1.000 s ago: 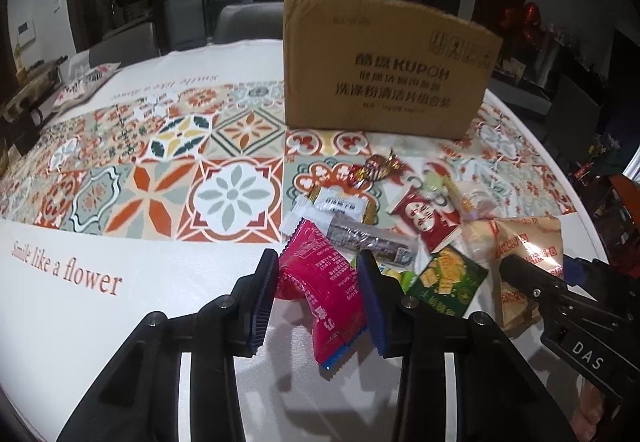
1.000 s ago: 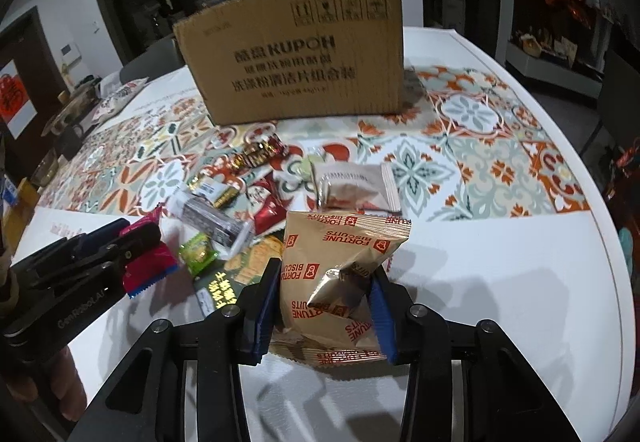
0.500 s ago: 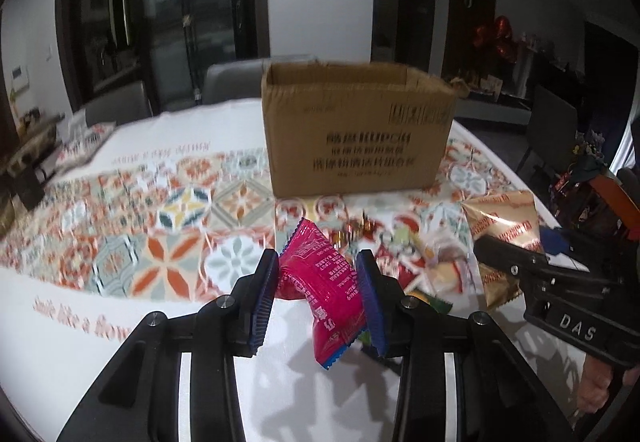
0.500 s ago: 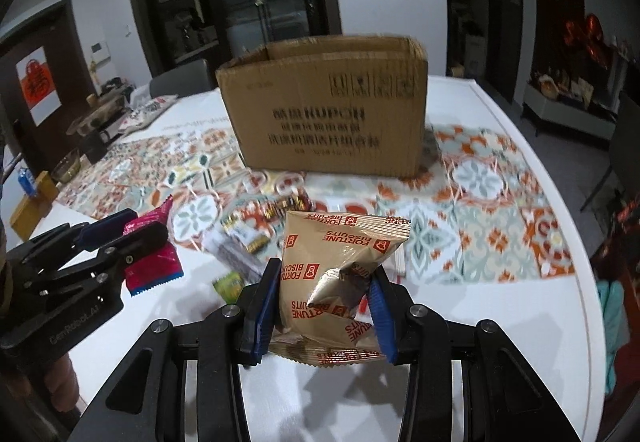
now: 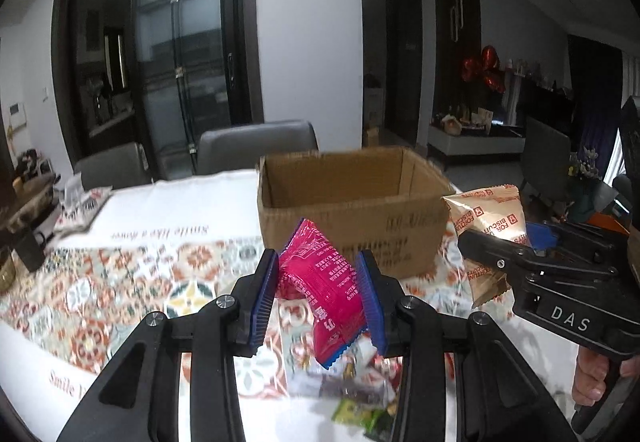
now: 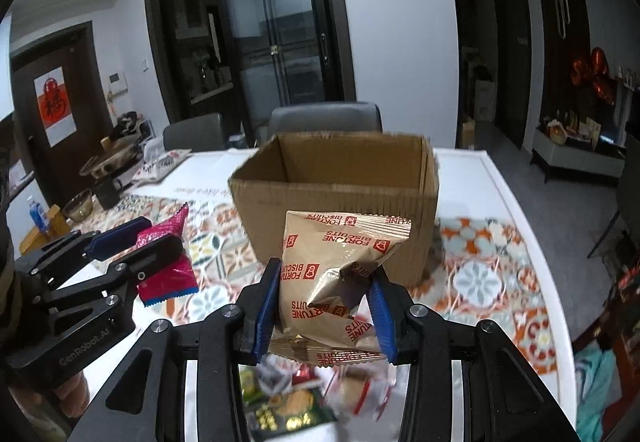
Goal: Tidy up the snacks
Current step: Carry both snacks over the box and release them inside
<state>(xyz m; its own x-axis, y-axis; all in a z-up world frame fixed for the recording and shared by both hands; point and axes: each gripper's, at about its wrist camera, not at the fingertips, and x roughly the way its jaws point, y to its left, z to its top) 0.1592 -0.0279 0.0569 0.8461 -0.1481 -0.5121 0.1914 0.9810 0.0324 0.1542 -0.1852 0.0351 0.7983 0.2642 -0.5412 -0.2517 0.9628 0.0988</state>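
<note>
My left gripper (image 5: 320, 298) is shut on a pink snack packet (image 5: 320, 282) and holds it in the air in front of the open cardboard box (image 5: 352, 210). My right gripper (image 6: 326, 306) is shut on a tan Fortune Biscuits packet (image 6: 336, 274), also raised before the box (image 6: 340, 198). The right gripper with its tan packet (image 5: 488, 226) shows at the right of the left wrist view. The left gripper with the pink packet (image 6: 168, 266) shows at the left of the right wrist view. The box's inside looks bare where visible.
Several loose snack packets (image 5: 352, 394) lie on the patterned tablecloth (image 5: 120, 282) below the grippers; they also show in the right wrist view (image 6: 296, 406). Grey chairs (image 5: 256, 146) stand behind the table. Clutter and a bowl (image 6: 78, 204) sit at the far left.
Both grippers have risen higher with their packets and moved closer to the box, so its open top is now seen from above the rim.
</note>
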